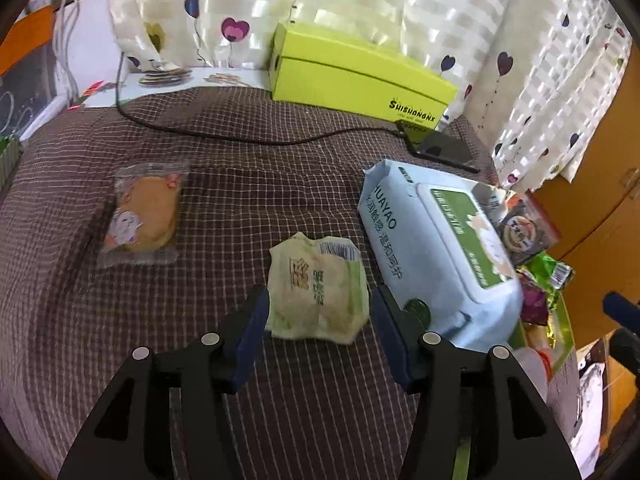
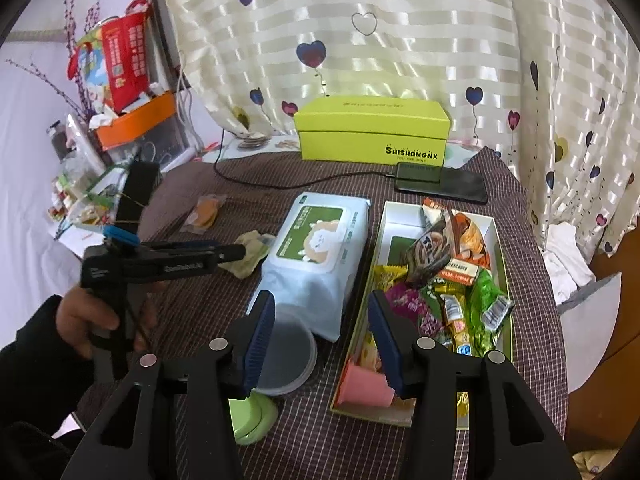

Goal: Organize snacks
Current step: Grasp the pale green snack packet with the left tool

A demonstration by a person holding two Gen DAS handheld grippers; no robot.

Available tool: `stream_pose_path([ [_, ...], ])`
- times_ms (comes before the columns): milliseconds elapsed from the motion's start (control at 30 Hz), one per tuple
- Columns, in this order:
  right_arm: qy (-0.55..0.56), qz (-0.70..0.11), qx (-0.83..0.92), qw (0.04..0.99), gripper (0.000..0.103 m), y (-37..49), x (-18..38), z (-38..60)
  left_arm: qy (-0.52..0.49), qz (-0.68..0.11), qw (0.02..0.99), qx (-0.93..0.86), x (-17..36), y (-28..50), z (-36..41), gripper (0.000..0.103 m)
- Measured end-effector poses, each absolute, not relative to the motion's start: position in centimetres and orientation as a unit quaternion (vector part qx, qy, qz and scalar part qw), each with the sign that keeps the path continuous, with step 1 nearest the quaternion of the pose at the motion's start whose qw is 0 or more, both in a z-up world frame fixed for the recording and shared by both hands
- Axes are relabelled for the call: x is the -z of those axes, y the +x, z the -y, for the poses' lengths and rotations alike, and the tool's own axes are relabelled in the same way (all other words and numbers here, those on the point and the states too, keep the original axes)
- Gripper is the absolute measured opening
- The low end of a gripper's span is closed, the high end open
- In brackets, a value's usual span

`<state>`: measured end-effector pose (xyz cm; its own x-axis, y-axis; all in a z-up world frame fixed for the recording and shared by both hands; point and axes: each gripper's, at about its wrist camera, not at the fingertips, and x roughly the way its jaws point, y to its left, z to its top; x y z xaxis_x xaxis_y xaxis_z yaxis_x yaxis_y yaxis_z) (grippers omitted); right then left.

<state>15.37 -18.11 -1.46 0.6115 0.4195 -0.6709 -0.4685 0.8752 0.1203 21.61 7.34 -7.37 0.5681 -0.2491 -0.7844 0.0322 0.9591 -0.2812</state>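
Note:
A pale green crumpled snack packet [image 1: 318, 290] lies on the brown checked cloth, between the open fingers of my left gripper [image 1: 319, 316]; neither pad touches it. A clear-wrapped orange pastry [image 1: 142, 214] lies further left. In the right wrist view my left gripper [image 2: 240, 254] reaches the green packet [image 2: 250, 254], and the pastry [image 2: 206, 210] is behind. My right gripper [image 2: 321, 322] is open and empty, hovering over the near left edge of the open white box [image 2: 502, 248] filled with several snack packets [image 2: 452, 280].
A blue wet-wipes pack [image 1: 436, 248] [image 2: 316, 256] lies between the green packet and the box. A lime box [image 2: 372, 130], a phone [image 2: 440, 184] and a cable [image 1: 240, 138] sit at the back. A clear lid [image 2: 288, 356] and a green cup [image 2: 252, 420] are near my right gripper.

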Motion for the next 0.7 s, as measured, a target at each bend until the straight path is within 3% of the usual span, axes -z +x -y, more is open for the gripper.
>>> stream_pose_path([
  [567,-0.03,-0.364,-0.251,0.896,0.049,15.7,1.4,18.1,-0.024,-0.463,0.883,0.075,9.6,23.7,-4.6,0.062],
  [633,-0.031,-0.364,-0.252,0.896,0.048,15.5,1.3,18.0,-0.039,-0.462,0.883,0.076,9.5,23.7,-4.9,0.05],
  [667,-0.032,-0.363,-0.253,0.896,0.049,15.5,1.3,18.0,-0.051,-0.462,0.882,0.083,9.4,23.5,-5.1,0.037],
  [700,-0.034,-0.363,-0.253,0.896,0.049,15.4,1.2,18.0,-0.06,-0.462,0.881,0.086,9.4,23.4,-5.3,0.036],
])
